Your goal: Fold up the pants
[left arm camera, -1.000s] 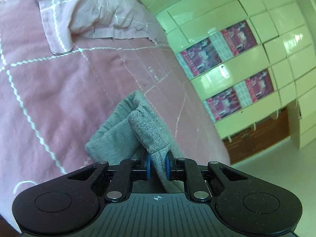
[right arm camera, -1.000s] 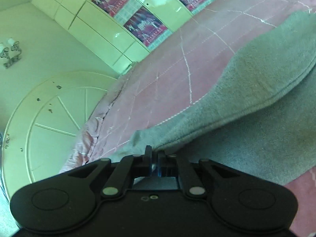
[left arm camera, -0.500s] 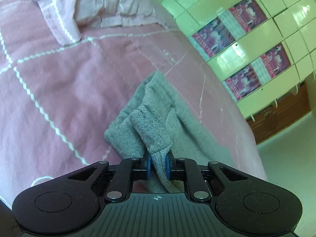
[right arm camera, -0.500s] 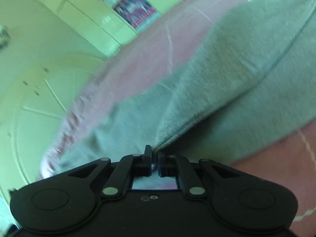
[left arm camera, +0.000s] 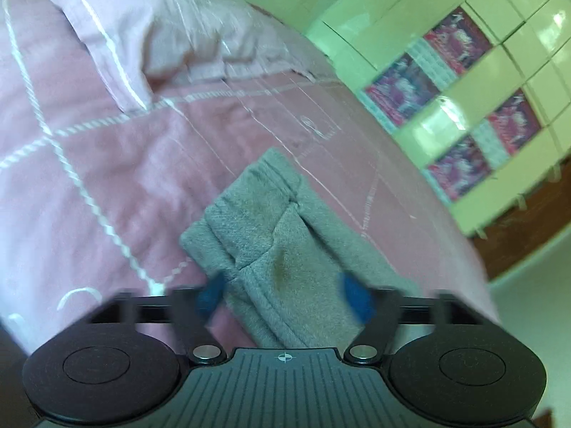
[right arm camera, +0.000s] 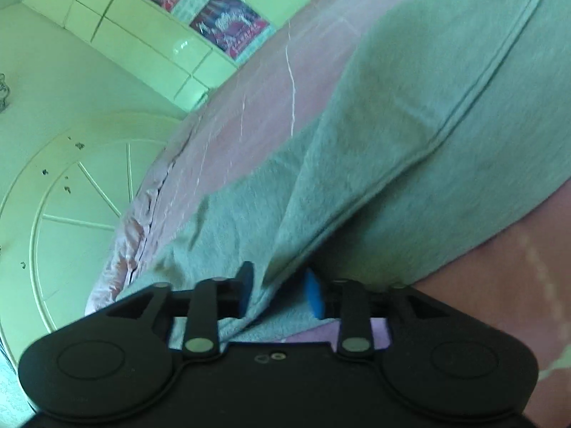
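The grey pants (left arm camera: 278, 239) lie folded on the pink quilted bed (left arm camera: 89, 178). In the left wrist view my left gripper (left arm camera: 283, 294) is open, its blue pads wide apart on either side of the folded cloth, which lies flat between them. In the right wrist view the pants (right arm camera: 410, 135) fill the middle and right, with one layer folded over another. My right gripper (right arm camera: 280, 292) is open, and a fold edge of the cloth lies loose between its blue pads.
A pink pillow (left arm camera: 160, 35) lies at the head of the bed. A pale cabinet wall with red pictures (left arm camera: 464, 100) stands to the right of the bed. In the right wrist view a round white headboard panel (right arm camera: 82, 214) is at the left.
Both grippers have opened and let go of the pants. The folded cloth has dropped onto the bed. The left gripper has drawn back a little.
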